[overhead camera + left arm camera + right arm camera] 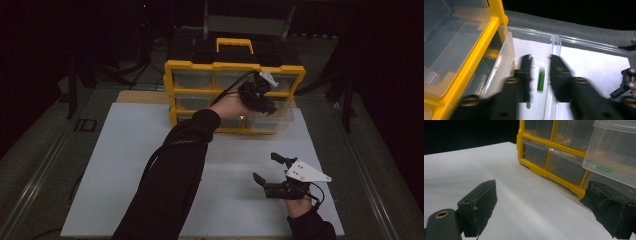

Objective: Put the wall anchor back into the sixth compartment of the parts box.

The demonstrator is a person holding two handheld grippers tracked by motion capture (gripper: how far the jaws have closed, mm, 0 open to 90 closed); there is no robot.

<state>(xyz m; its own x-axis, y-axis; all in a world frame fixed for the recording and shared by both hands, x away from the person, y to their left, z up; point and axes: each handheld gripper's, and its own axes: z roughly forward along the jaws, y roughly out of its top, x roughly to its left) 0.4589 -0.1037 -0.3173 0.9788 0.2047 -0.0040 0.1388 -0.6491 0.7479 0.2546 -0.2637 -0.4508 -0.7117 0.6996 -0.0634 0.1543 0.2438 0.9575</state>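
**Green stick lying in the pulled-out drawer, below the parted left claw**

Item one: a yellow organizer [235, 95] with clear drawers is standing at the far edge of the white board [125, 175]. One clear drawer [554, 47] on its right side is sticking out from the frame.

Item two: a small green stick [540, 79] is lying on the bottom of that drawer, and it is showing through the drawer's clear front wall in the right gripper view [604, 169].

Item three: the left gripper [540, 63] is hanging over the open drawer, pointing down into it. Its jaws are standing apart, with a plain gap between the pads. The green stick is sitting in that gap as seen along the jaws, but beneath them; neither pad is pressing on it. The jaws are blurred in the left gripper view.

Item four: the right gripper [269, 170] is resting near the front right of the board, well apart from the organizer. Its jaws are spread wide, nothing between them.
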